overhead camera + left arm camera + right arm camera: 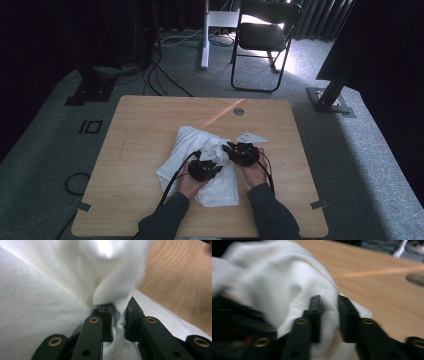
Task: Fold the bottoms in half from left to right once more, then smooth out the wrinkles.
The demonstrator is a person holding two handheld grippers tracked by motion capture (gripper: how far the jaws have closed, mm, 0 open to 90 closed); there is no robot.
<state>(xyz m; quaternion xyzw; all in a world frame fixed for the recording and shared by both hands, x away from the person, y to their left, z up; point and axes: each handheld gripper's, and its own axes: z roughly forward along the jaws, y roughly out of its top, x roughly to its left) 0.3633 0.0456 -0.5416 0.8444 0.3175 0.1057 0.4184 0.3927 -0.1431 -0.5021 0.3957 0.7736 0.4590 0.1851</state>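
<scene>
Dark sleeves enter the high view from the bottom edge, and we hold the left gripper (pixel 204 169) and the right gripper (pixel 243 153) close together over a crumpled white cloth (pixel 186 145) in the middle of a light wooden table (pixel 140 125). A round grommet (pixel 238 111) sits near the table's far edge. Beyond it, grey carpet (pixel 45 145) carries black cables (pixel 159 80), a black folding chair (pixel 264 37) and a white desk leg (pixel 205 40); dark curtains close the room.

Looking along the left gripper (pixel 117 315), we see its jaws nearly closed, pinching a bunched fold of the cloth (pixel 37 315) that rises between them. Wood grain of the table (pixel 180 282) shows to the right.

From the right gripper (pixel 329 312), somewhat blurred, our jaws stand a little apart with the cloth (pixel 279 280) filling the gap, apparently clamped. We see the other gripper (pixel 239 325) dark at lower left, the table (pixel 382 290) beyond, and the grommet (pixel 415 279) at the right edge.
</scene>
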